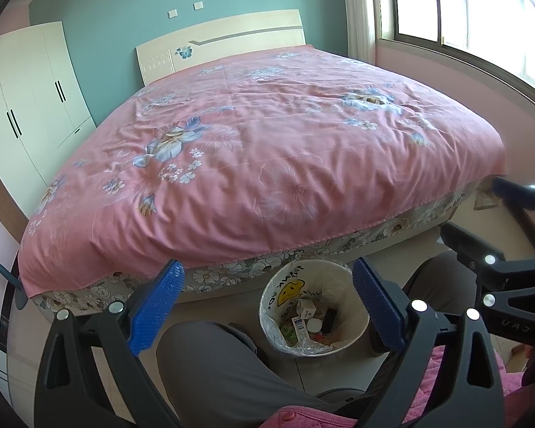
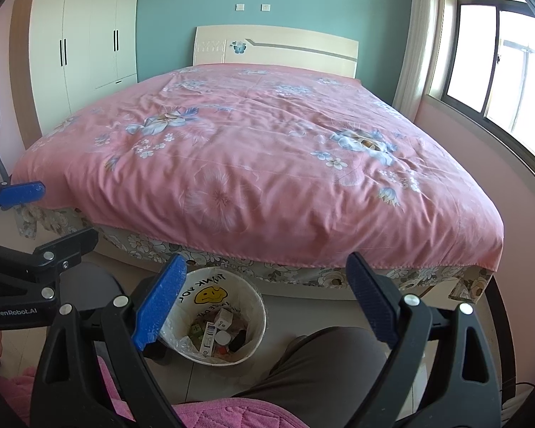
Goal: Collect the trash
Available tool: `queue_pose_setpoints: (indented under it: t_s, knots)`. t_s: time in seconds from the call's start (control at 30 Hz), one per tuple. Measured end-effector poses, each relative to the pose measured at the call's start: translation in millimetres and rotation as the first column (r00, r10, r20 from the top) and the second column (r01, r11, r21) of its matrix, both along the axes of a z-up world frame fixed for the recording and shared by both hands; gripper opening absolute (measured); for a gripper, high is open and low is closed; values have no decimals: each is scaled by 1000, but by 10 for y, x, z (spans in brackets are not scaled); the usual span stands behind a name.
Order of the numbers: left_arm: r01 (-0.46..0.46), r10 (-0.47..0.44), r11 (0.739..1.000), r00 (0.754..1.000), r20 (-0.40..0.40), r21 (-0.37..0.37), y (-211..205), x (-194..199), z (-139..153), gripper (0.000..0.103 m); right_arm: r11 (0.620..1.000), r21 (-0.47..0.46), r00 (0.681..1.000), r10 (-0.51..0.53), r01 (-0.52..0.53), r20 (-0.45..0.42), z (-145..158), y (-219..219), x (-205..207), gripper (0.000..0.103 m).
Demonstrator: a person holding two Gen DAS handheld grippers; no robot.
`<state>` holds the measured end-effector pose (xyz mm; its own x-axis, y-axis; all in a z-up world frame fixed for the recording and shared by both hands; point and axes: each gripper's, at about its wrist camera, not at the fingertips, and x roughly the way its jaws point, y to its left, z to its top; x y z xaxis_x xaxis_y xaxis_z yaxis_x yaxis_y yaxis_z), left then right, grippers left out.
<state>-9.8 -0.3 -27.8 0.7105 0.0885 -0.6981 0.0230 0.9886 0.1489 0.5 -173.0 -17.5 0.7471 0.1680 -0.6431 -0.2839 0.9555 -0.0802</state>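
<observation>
**Both grippers held open and empty above the waste bin**

The left gripper has its two blue fingers spread wide, and nothing is between them. The pads touch no object. In the left wrist view the white waste bin stands on the floor in the gap between the fingers, closer to the right finger, whose tip covers a part of the bin's rim. The bin is lined with a thin plastic bag that carries a yellow smiley face, and it already holds trash: a small white box, a blue and white carton, a round white cap, a dark small bottle and some green scraps.

The right gripper is also wide open and holds nothing. Its left finger is bright blue, and the other one looks darker. In the right wrist view the bin lies between the fingers too, here just beside the left finger, which overlaps the bin's left edge.

Beyond the fingertips of both grippers is the bed with a pink floral cover; its near edge is just behind the bin. Below the fingers are the person's knees in grey trousers and a pink quilted garment. Each gripper appears at the side of the other's view.
</observation>
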Motion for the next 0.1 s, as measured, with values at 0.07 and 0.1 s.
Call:
queue_pose_setpoints:
  t_s: [0.07, 0.1]
  knots:
    - [1, -1, 1000, 1000, -3, -3, 1, 3, 3, 97, 1000, 0, 1000, 4, -4, 1, -1, 3, -7, 89]
    - [0, 0, 1000, 1000, -4, -5, 0, 4, 5, 97, 1000, -1, 1000, 5, -5, 2, 2, 0, -6, 89]
